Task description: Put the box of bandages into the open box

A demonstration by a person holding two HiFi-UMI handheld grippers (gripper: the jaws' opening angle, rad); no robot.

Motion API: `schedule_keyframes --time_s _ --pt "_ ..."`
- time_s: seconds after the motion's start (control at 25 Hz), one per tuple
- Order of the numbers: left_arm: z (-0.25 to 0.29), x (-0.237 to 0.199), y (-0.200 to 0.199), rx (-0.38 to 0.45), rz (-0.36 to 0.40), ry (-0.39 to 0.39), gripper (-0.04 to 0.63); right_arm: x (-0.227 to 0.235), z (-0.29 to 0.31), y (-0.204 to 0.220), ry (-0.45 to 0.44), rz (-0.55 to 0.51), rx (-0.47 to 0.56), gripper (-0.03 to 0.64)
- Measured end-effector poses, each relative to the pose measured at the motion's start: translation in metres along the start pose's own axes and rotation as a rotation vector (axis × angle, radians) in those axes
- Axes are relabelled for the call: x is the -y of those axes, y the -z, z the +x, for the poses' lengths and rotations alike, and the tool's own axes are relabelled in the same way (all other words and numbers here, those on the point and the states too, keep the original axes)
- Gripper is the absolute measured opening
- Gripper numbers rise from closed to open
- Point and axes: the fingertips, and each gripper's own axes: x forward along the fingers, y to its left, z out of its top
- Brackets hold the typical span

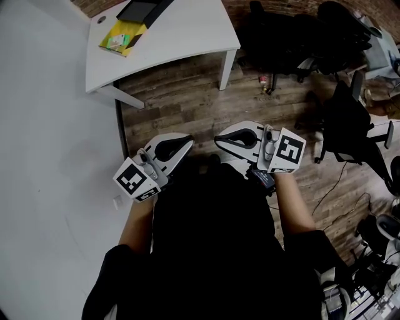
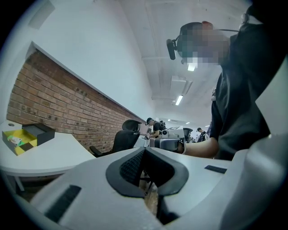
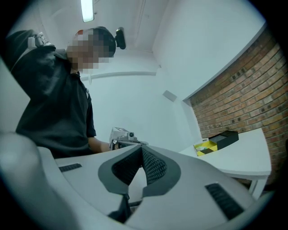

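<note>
A yellow open box (image 1: 120,37) lies on the white table (image 1: 181,31) at the far end of the head view. A small white-and-green pack (image 1: 115,42) rests on it, and whether it sits inside I cannot tell. A black box (image 1: 140,9) touches its far end. Both grippers hang in front of the person's body, well short of the table, tips facing each other. My left gripper (image 1: 189,143) (image 2: 143,150) is shut and empty. So is my right gripper (image 1: 217,139) (image 3: 141,149). The yellow box also shows small in both gripper views (image 2: 17,141) (image 3: 205,147).
The table leg (image 1: 226,69) stands on a wood-plank floor (image 1: 181,94). Dark office chairs (image 1: 300,37) and cables crowd the right side. A brick wall (image 2: 54,108) runs behind the table, and a white wall (image 1: 44,156) borders the left.
</note>
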Motion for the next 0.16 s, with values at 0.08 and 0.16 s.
schedule_keyframes --time_s 0.08,0.16 --pt "0.0019 0.0008 0.0021 -0.004 -0.005 -0.003 0.015 -0.0014 -0.0020 -0.0012 -0.004 0.000 0.007 0.004" --pt "0.0033 0.0019 0.0044 -0.009 -0.011 -0.009 0.015 -0.0034 -0.0039 -0.0020 -0.009 -0.001 0.011 0.003"
